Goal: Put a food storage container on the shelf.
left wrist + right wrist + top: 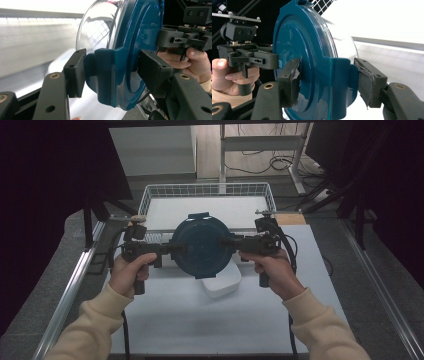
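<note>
Both pairs of jaws clamp the blue-lidded container: left gripper on its left latch, right gripper opposite, above the white dish. The gripper views reveal its clear bowl; from above, the wire basket stands behind.

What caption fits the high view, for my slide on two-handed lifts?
Left gripper and right gripper clamp opposite latches of a blue-lidded round container above a white dish.
</note>
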Motion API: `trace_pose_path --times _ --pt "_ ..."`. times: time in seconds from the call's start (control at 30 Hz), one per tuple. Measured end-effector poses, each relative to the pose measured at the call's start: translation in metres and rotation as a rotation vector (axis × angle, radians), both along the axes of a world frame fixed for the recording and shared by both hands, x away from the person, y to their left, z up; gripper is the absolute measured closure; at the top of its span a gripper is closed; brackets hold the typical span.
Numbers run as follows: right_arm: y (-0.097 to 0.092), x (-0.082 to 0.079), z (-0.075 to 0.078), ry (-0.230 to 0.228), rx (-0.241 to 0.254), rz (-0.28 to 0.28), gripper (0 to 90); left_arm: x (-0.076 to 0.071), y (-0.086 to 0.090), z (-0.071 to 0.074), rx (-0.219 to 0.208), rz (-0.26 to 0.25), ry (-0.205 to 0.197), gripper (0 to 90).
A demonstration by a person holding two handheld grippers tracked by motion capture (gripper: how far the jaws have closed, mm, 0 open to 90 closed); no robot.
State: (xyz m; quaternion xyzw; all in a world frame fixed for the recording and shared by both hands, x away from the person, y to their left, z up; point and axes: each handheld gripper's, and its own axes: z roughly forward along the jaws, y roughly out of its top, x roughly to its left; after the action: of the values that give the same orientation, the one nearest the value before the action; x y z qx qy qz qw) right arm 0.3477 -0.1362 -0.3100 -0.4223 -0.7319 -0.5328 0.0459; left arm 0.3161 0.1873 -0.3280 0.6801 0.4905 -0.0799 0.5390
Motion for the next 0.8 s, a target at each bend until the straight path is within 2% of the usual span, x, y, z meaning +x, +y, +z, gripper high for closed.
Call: trace_pose_path --times 0.23,0.8 --pt "0.003 0.011 0.017 -0.027 -0.017 0.005 40.2 0.012 0.003 0.013 -0.006 -0.004 -0.019 41.8" --pt "0.008 0.040 0.036 -0.009 -0.025 0.006 40.2 0.042 0.007 0.032 -0.001 -0.017 -0.014 41.7"
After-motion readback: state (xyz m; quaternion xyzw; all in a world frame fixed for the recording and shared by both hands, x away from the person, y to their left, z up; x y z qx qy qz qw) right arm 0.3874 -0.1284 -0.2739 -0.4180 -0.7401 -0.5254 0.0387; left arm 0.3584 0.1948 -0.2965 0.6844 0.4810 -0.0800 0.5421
